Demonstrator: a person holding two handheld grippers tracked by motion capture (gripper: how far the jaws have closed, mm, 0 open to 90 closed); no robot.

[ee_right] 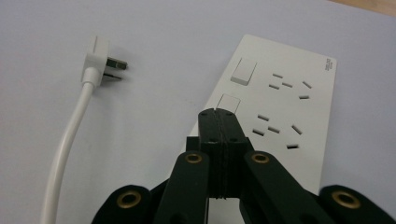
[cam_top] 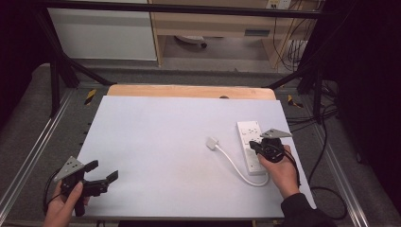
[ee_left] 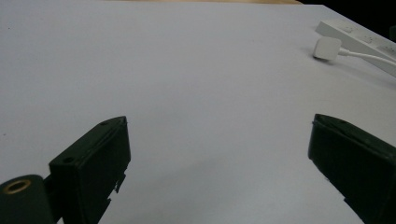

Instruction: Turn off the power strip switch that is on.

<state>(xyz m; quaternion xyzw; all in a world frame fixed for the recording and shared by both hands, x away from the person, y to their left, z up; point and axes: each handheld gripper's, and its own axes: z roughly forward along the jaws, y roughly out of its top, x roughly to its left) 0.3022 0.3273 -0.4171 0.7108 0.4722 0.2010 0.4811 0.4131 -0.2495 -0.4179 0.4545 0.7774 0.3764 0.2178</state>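
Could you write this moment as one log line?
left gripper: open, empty | right gripper: shut, over power strip | plug: loose on table

My left tongs (ee_left: 217,163) spread wide over the white worktop (ee_left: 187,70), plug (ee_left: 327,48) and power strip (ee_left: 359,39) far right.

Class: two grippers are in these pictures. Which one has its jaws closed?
The right gripper, over the white power strip; the left gripper has its jaws wide apart.

Dim surroundings, soft shadows, slight blur
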